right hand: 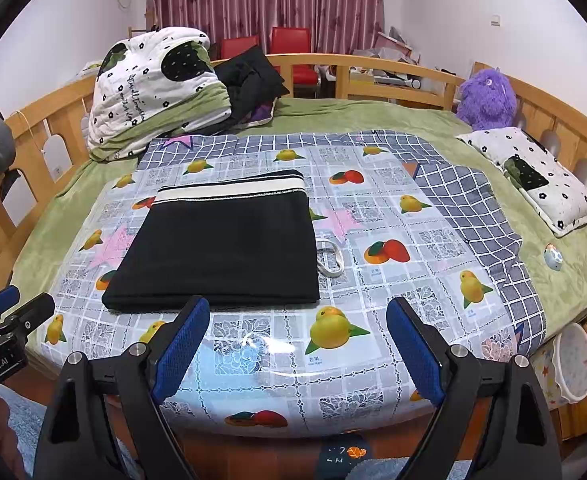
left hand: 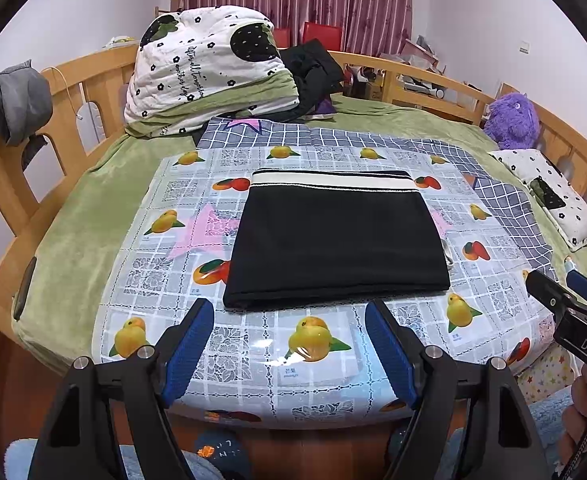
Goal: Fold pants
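Left tool (left hand: 289, 344): jaws spread wide, nothing between the blue pads, hovering over the near edge of the bed. Right tool (right hand: 293, 344): likewise released and empty, beside the left one.

Pants (left hand: 335, 240), black, lie straight ahead of both tools on the fruit-print plastic sheet (left hand: 317, 360) covering the middle of the bed. Already a compact, flat rectangle; cream-striped waistband on the far edge, folded edge nearest the tools. Long axis runs side to side across the view. Left tool faces the bundle squarely; from the right tool it sits ahead and to the left, so the left hand looks nearer. Folding appears complete or nearly so.

A pale cord loop (right hand: 329, 258), likely the drawstring, pokes out at the bundle's right edge; it could want tucking in.

Further out: checked blanket (right hand: 465, 200) beneath the sheet, rolled quilt (left hand: 205, 68) at far left, purple plush toy (right hand: 487, 98) and a small pillow (right hand: 541, 184) at right, wooden rail (left hand: 433, 76) around. Nothing stands between tools and pants.
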